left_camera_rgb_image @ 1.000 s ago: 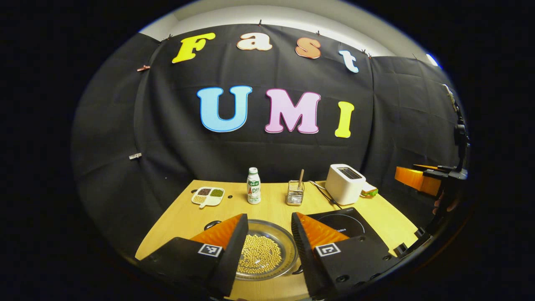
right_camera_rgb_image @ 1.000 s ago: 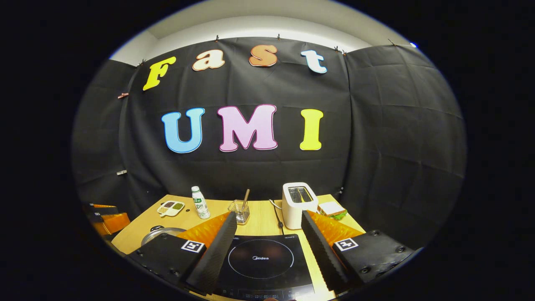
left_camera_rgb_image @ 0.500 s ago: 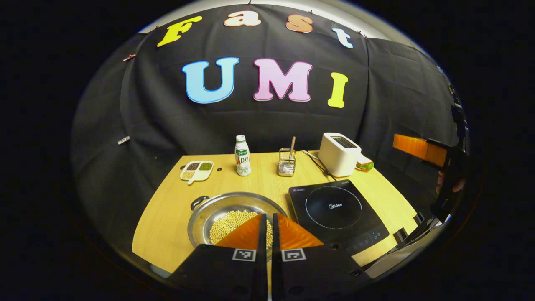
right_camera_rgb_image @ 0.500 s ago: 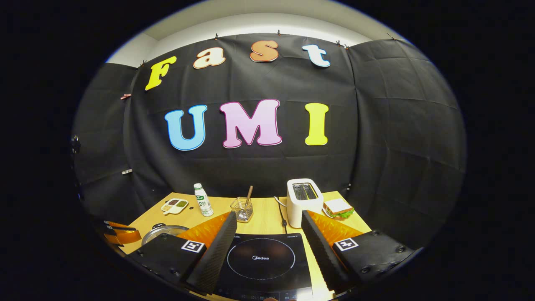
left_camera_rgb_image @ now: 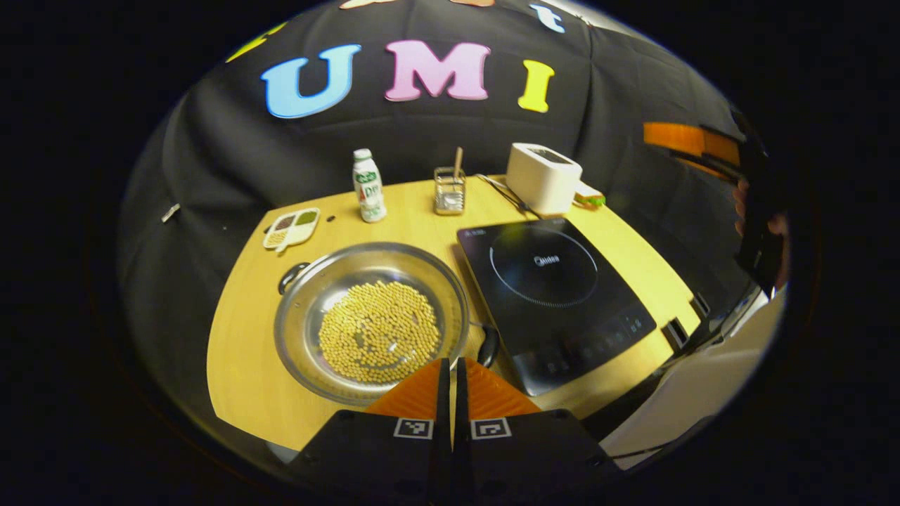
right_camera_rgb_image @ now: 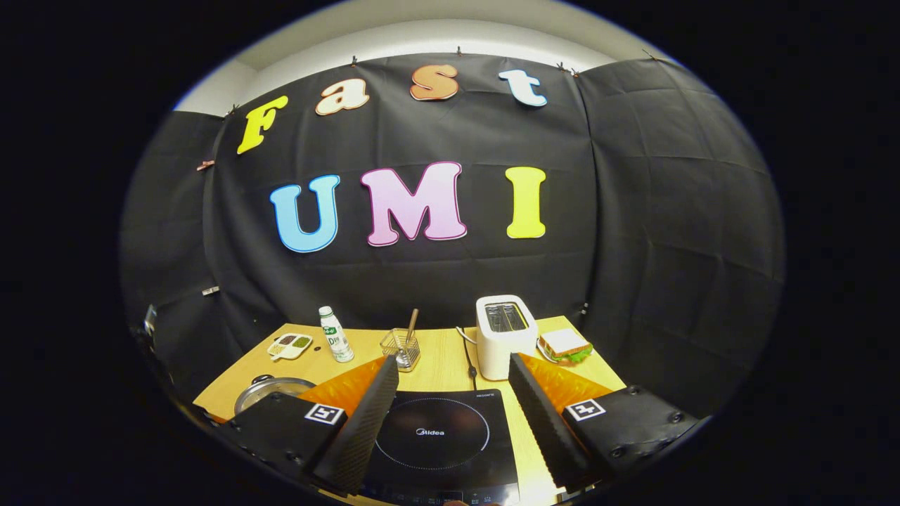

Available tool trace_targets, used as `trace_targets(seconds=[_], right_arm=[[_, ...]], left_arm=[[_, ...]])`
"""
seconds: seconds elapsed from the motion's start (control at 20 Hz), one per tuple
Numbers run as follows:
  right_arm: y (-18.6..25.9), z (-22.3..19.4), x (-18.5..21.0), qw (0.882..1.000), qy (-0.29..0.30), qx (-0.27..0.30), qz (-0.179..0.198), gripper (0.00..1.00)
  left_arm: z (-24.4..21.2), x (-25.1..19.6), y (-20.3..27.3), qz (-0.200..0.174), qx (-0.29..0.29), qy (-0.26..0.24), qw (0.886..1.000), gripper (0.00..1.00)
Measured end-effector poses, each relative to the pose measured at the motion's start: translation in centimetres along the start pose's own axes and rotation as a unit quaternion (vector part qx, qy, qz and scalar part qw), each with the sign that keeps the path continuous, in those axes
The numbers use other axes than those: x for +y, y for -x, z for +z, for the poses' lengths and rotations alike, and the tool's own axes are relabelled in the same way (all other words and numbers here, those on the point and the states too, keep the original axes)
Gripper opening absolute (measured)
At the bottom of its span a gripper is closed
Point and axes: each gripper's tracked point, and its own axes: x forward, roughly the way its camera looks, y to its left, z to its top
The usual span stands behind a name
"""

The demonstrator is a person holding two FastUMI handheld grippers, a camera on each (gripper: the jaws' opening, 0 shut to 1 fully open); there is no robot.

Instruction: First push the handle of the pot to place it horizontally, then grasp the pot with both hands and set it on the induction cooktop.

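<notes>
A shallow steel pot (left_camera_rgb_image: 371,320) holding yellow beans sits on the wooden table, left of the black induction cooktop (left_camera_rgb_image: 555,295). Its two black handles lie on a diagonal, one at the far left (left_camera_rgb_image: 292,274), one at the near right (left_camera_rgb_image: 488,346). My left gripper (left_camera_rgb_image: 450,369) is shut with nothing in it, high above the pot's near rim. In the right gripper view my right gripper (right_camera_rgb_image: 453,400) stands open above the cooktop (right_camera_rgb_image: 439,436), and the pot's (right_camera_rgb_image: 271,388) edge peeks out at left. The right gripper (left_camera_rgb_image: 692,140) also appears at the far right of the left gripper view.
Along the table's back stand a divided dish of beans (left_camera_rgb_image: 290,228), a small bottle (left_camera_rgb_image: 368,185), a wire holder with a stick (left_camera_rgb_image: 449,195), a white toaster (left_camera_rgb_image: 543,177) with its cord, and a sandwich (right_camera_rgb_image: 564,344). The table's front edge is near.
My left gripper has shut from open and risen, tilting down so the whole pot and cooktop now show. The right gripper has barely moved.
</notes>
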Motion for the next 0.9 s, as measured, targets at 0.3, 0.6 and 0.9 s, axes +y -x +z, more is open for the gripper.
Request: trace_targets(seconds=[0.3, 0.6, 0.9], right_arm=[[0.3, 0.0, -2.0, 1.000, 0.004, -0.003, -0.018, 0.98], [1.1, -0.2, -4.6, 0.999, -0.008, -0.001, -0.049, 0.98], [1.7, -0.3, -5.4, 0.998, -0.006, -0.002, -0.058, 0.98]], left_arm=[[-4.9, -1.3, -3.6, -0.009, 0.074, -0.039, 0.996, 0.05], [-5.5, -1.7, -6.1, -0.017, 0.091, -0.061, 0.994, 0.05], [-5.0, -1.8, -7.6, -0.021, 0.098, -0.057, 0.993, 0.05]])
